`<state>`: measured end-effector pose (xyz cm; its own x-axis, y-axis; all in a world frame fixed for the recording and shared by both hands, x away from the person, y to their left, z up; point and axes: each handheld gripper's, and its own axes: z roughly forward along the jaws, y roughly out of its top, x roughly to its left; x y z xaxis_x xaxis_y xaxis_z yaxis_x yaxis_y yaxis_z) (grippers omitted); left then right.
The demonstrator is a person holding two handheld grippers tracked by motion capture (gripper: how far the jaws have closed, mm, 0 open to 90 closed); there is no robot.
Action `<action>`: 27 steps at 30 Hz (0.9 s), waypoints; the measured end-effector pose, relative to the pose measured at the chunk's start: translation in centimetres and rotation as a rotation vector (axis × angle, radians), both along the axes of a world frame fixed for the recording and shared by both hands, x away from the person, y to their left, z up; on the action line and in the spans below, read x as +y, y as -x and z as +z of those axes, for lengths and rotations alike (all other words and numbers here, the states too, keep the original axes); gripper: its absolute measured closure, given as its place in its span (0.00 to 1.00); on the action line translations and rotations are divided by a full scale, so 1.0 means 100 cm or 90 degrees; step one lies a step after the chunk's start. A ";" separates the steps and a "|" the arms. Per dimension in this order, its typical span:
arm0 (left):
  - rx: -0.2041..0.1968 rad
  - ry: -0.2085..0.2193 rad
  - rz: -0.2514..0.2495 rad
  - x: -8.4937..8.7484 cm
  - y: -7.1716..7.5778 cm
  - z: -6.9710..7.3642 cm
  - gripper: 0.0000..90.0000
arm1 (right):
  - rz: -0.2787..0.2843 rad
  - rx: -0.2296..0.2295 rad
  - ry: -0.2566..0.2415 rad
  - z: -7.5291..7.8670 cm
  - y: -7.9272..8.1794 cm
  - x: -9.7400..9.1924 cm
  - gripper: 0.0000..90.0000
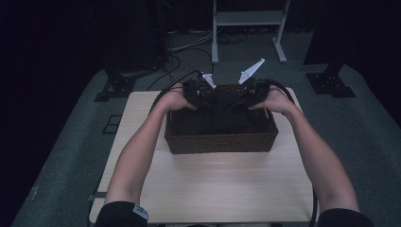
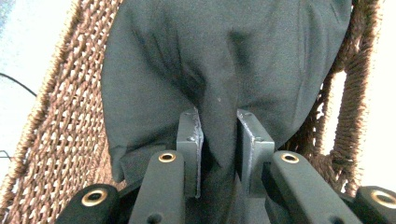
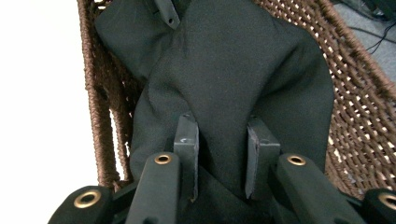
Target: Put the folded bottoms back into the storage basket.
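While over the basket (image 1: 220, 142), both grippers' jaws clamp folds of black cloth (image 2: 219, 70)

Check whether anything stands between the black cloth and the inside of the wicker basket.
Nothing visible does. The left gripper and the right gripper each pinch a fold of the black cloth, which already hangs inside the wicker basket, between its woven walls.

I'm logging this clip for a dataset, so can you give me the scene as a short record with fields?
setting: light wooden table, dark room
container: brown woven basket at the table's far side
contents: black cloth bunched inside the basket
left gripper: jaws shut on a fold of the black cloth
right gripper: jaws shut on another fold of it
hands: both over the basket's far edge, left hand, right hand
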<state>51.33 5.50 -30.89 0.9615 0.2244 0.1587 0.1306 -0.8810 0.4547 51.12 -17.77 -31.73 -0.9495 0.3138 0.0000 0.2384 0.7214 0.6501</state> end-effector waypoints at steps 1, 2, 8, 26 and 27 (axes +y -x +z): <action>0.001 -0.003 0.001 -0.001 0.000 -0.001 0.81 | -0.003 0.004 0.002 -0.001 0.000 0.000 0.78; 0.001 -0.003 0.001 -0.001 0.000 -0.002 0.81 | -0.001 0.003 0.006 -0.002 0.000 0.000 0.78; 0.005 0.011 0.008 0.001 -0.001 -0.010 0.81 | -0.004 0.006 0.013 -0.005 -0.001 0.001 0.77; 0.015 0.002 0.009 0.000 -0.001 -0.029 0.81 | -0.009 0.024 0.023 -0.024 -0.001 0.003 0.77; 0.016 0.005 0.012 0.000 -0.001 -0.030 0.81 | -0.010 0.025 0.022 -0.025 -0.001 0.003 0.77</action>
